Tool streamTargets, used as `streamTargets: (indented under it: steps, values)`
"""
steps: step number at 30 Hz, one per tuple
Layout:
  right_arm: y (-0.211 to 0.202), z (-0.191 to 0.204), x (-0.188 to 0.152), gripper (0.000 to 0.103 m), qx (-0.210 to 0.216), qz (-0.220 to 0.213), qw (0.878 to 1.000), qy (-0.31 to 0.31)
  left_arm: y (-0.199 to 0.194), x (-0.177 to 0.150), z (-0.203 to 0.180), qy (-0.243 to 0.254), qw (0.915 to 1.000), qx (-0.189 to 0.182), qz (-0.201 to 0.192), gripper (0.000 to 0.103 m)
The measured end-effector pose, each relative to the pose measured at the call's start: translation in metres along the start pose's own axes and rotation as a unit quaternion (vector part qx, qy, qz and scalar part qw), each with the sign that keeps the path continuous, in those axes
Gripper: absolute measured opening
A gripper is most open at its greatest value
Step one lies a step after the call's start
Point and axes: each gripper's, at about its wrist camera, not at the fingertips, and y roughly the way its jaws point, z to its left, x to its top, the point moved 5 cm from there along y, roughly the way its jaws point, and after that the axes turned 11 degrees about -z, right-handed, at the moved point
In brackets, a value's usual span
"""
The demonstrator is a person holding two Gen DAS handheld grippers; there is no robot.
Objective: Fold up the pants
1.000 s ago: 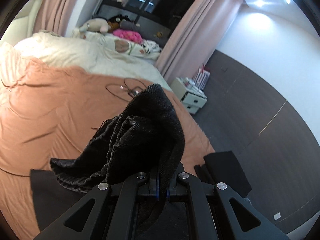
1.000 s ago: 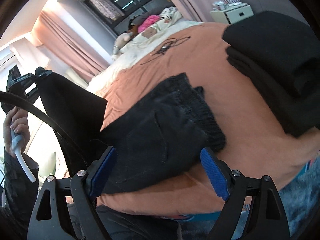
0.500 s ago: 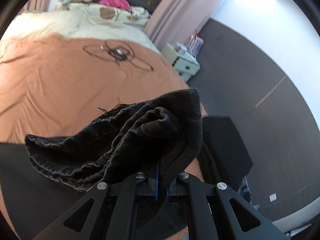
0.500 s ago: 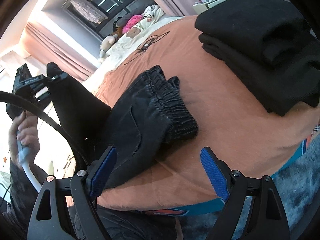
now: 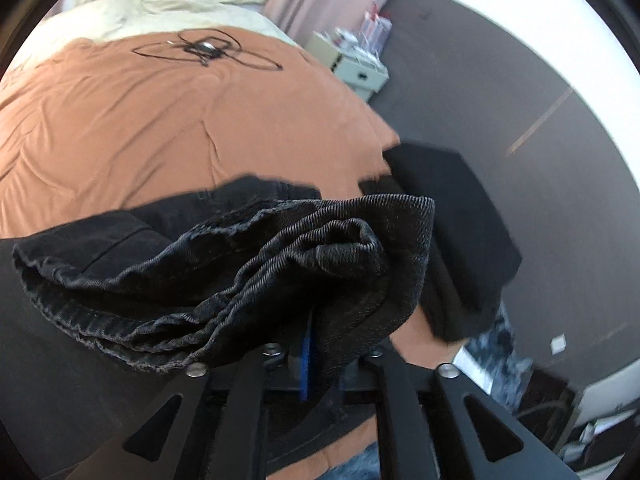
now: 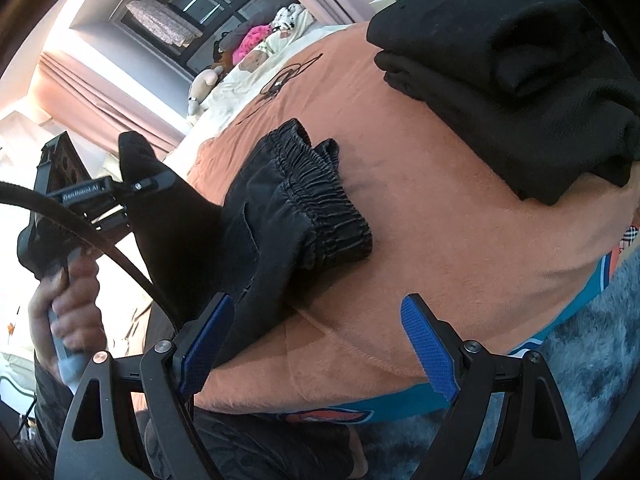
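With leg end pinched tight in left gripper (image 5: 310, 344), black pants (image 6: 296, 216) half lifted, waistband end flat on orange bed cover (image 6: 460, 248). Right gripper (image 6: 316, 344) spread wide, empty, low near bed edge. Fold approx. midway: leg end raised over body, not yet laid down or smoothed. Folded dark pile (image 6: 520, 80) w/ other clothes just beside.

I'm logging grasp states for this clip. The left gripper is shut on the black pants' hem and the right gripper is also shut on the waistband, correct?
Not quite. The left gripper is shut on the black pants, but the right wrist view shows the right gripper open, its jaws spread wide, holding nothing and short of the waistband.
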Motion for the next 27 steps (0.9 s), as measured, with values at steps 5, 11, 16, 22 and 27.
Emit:
streamTargets:
  steps: [5,11,16,22,27]
  values:
    - [0.002,0.005,0.002,0.085,0.005,0.005,1.000,-0.006,0.008,-0.021,-0.014,0.000,0.9971,-0.051,0.056,0.077]
    - [0.002,0.008,0.002,0.085,0.013,0.001,1.000,-0.004,-0.022,-0.029,-0.015,0.052,0.9960,-0.049,0.053,0.087]
    - [0.011,0.012,-0.002,0.085,0.023,0.007,1.000,0.002,-0.058,-0.019,0.019,0.045,0.9980,-0.028,0.035,0.088]
    - [0.020,0.025,-0.009,0.085,0.035,0.009,0.999,-0.002,-0.106,-0.010,0.086,0.016,0.9996,0.024,0.001,0.088]
    - [0.031,0.031,-0.010,0.085,0.041,0.006,0.999,0.000,-0.138,-0.012,0.143,-0.016,0.9977,0.062,-0.020,0.088]
